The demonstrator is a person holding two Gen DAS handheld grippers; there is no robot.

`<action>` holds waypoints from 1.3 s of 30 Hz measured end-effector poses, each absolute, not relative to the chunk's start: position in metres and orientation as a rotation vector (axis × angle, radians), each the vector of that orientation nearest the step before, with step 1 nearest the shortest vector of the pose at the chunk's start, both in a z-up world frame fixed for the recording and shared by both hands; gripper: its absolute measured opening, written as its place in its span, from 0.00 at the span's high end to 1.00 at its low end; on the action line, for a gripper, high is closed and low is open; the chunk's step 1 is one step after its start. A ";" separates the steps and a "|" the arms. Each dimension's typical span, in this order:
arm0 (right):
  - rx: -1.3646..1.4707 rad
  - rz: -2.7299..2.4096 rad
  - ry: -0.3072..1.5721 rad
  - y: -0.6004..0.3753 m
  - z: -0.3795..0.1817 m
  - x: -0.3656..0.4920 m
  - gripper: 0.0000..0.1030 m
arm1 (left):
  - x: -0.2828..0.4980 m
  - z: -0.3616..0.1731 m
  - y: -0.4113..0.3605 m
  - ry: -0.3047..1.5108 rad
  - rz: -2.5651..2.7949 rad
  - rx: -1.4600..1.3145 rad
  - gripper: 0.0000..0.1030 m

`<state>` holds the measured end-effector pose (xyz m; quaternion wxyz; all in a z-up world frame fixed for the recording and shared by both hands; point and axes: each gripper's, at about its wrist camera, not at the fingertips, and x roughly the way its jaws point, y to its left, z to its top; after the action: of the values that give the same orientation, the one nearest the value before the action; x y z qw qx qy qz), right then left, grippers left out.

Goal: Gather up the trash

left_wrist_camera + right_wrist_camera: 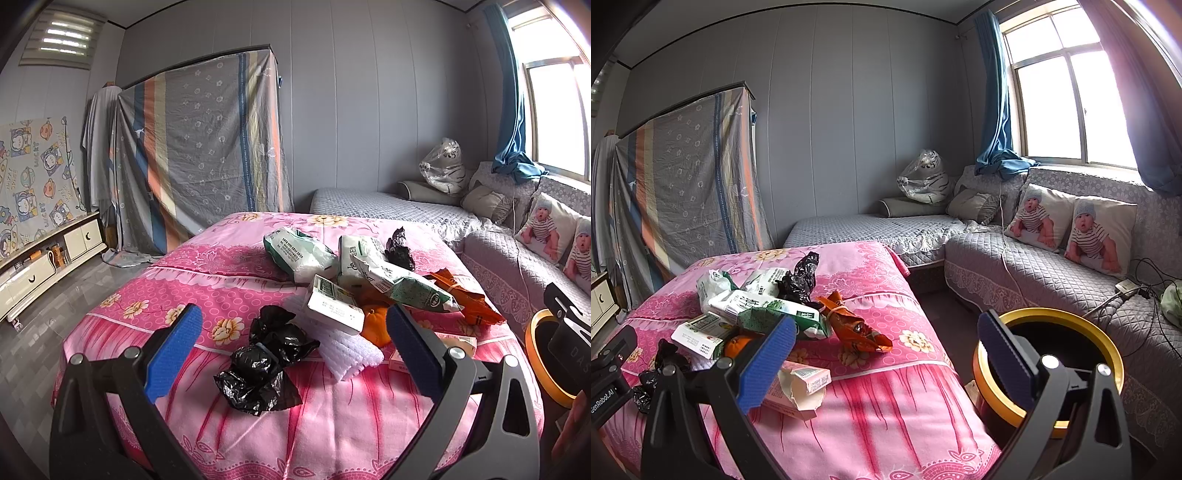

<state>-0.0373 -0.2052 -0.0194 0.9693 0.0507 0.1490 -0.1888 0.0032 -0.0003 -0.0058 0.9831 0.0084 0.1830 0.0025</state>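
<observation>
left gripper (295, 339) wide, right gripper (886, 345) wide, apparently empty

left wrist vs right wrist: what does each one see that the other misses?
Left wrist only: the white foam sheet, the low cabinet along the wall and the cartoon sheet above it.

Right wrist only: the torn pink box, the full mouth of the yellow-rimmed bin, and the cables on the sofa.

Both: the pink bedspread, the green-and-white wrappers, orange wrapper, orange fruit, black bags, baby cushions, striped sheet. Each gripper's fingers stand wide open, empty.
</observation>
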 end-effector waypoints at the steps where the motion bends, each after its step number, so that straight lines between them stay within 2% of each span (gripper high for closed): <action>1: 0.102 -0.382 0.301 -0.205 -0.019 -0.037 0.07 | 0.003 -0.006 0.000 0.368 0.004 0.017 0.08; 39: 0.106 -0.381 0.305 -0.205 -0.021 -0.037 0.07 | 0.005 -0.014 0.001 0.393 -0.001 0.013 0.08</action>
<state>-0.0366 -0.2048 -0.0208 0.9690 0.0524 0.1509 -0.1887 0.0053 0.0012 -0.0138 0.9807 0.0064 0.1954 -0.0006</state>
